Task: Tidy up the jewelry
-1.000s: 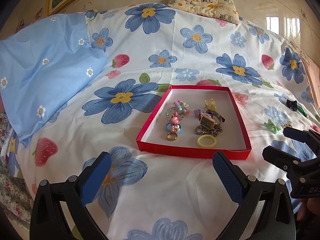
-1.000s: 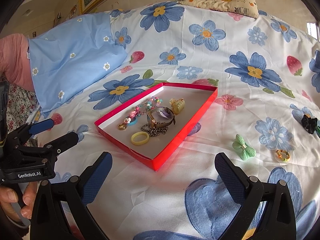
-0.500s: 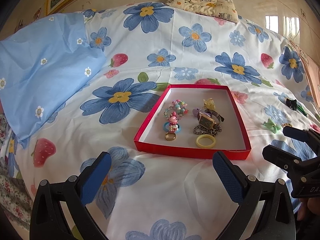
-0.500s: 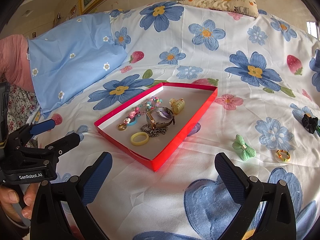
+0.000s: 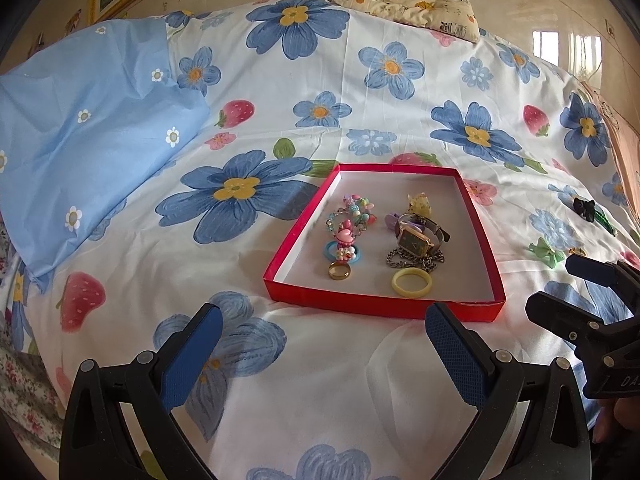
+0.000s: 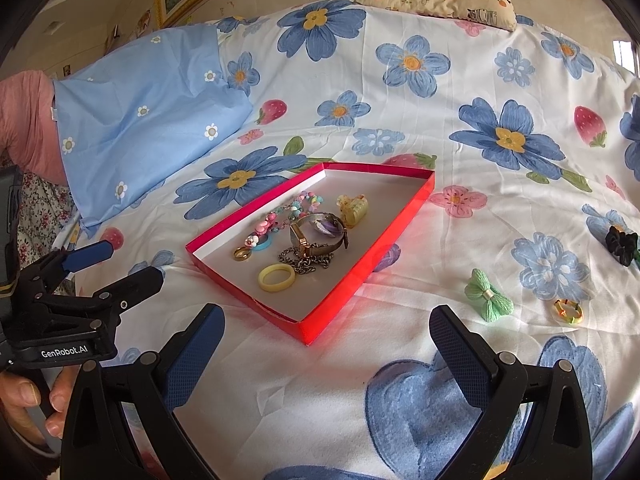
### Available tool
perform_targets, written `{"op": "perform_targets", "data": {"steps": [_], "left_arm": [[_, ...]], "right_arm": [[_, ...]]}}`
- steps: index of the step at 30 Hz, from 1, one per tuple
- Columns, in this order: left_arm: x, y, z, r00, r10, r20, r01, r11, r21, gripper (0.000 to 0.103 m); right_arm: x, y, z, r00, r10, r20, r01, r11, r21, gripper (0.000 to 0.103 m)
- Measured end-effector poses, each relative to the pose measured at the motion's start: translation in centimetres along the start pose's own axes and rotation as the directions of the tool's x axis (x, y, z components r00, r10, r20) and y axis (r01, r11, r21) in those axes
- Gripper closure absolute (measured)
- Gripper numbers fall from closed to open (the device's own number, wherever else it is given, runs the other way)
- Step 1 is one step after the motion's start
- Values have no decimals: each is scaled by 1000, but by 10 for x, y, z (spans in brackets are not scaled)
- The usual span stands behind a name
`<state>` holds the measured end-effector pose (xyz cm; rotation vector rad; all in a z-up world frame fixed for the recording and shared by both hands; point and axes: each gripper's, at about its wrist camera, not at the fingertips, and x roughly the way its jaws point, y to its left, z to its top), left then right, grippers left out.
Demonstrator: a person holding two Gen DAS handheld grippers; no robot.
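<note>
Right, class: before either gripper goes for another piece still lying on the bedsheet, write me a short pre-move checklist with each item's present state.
1. Right gripper open, empty: ok.
2. Left gripper open, empty: ok.
3. Red tray has bare floor for more pieces: ok.
4. Green bow lies apart from the yellow ring beside it: ok.
5. Black clip free of the green thing at the frame edge: cannot tell.
6. Path from right gripper to the bow unobstructed: ok.

We see a shallow red cardboard tray (image 5: pixel 384 307) holding a yellow ring (image 5: pixel 412 283), gold watch (image 5: pixel 416 238) and beaded bracelet (image 5: pixel 352 212). A green yarn bow (image 6: pixel 488 295) and black hair clip (image 6: pixel 621 245) lie apart on the bedsheet.
</note>
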<state>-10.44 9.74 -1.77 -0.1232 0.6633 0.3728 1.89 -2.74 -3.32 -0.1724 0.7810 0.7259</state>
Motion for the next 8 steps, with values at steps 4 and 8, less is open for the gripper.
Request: {"op": "perform_targets", "data": {"steps": [4,8], "left_arm": [[8,2,0,1000,-14,-25,14,1000,-16,1],[11,0,4,999,-19,-30,19,1000,-20,1]], "right_arm": [[7,-4,0,1000,3,-14,-3,1000,9,0],[13,-6,1,999,14,-29,-13,1000,23,0]]}}
